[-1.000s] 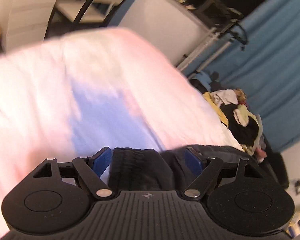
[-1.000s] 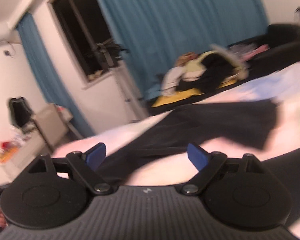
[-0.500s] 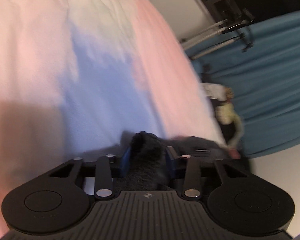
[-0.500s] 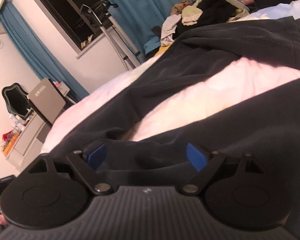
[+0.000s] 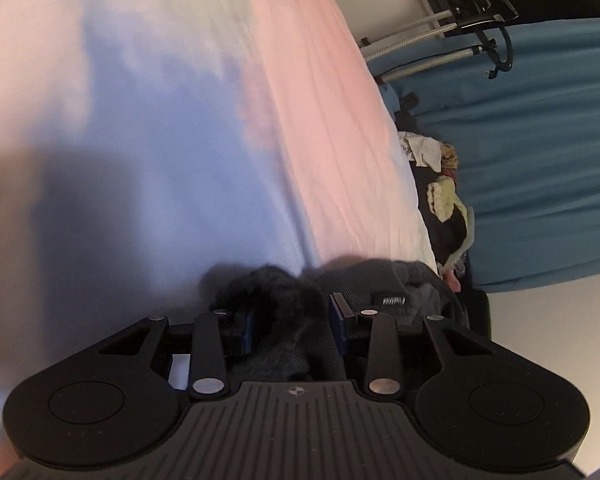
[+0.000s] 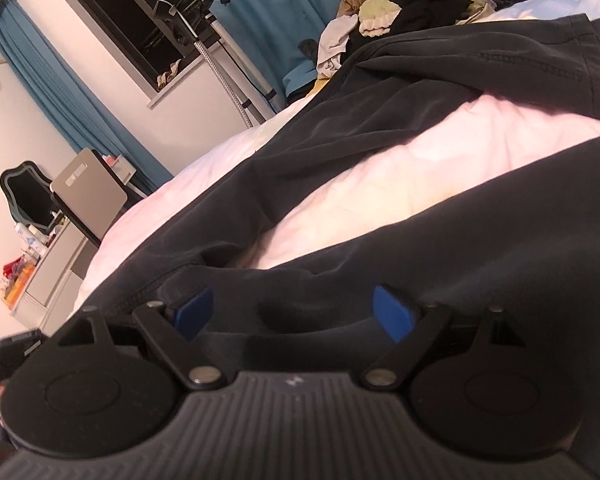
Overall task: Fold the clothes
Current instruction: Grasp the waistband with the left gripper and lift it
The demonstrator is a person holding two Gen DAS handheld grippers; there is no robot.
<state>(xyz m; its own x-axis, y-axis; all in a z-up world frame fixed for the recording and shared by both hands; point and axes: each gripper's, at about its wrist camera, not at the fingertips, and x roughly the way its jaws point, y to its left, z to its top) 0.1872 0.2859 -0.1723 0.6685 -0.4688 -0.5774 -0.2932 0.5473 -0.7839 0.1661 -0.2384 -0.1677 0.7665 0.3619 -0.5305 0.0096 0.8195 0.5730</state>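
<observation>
**Dark trousers on bed: left grip taken, right jaws wide**

Since a second ago, both grippers have dropped closer to the bed, and the left gripper [image 5: 290, 320] has just been closing, from a wide stance to a narrow clamp with dark cloth between its blue pads.

Item 1. Dark trousers [image 6: 340, 128]: spread across the pale pink and blue bedsheet [image 5: 172, 128], one leg running toward the far side of the bed, its hem turned back. A bunched fold, beside a small label [image 5: 388, 301], sits pinched in the left gripper.

Item 2. Right gripper [image 6: 294, 314]: fingers stand wide apart, low over the near trouser fabric; pads are not pressing on it.

Item 3. Pile of mixed clothes [image 6: 396, 16]: beyond the bed's far edge, against the blue curtain [image 5: 540, 140].

Item 4. Dresser with bottles [image 6: 36, 264] and mirror [image 6: 24, 196]: by the wall, well apart from the bed.
</observation>
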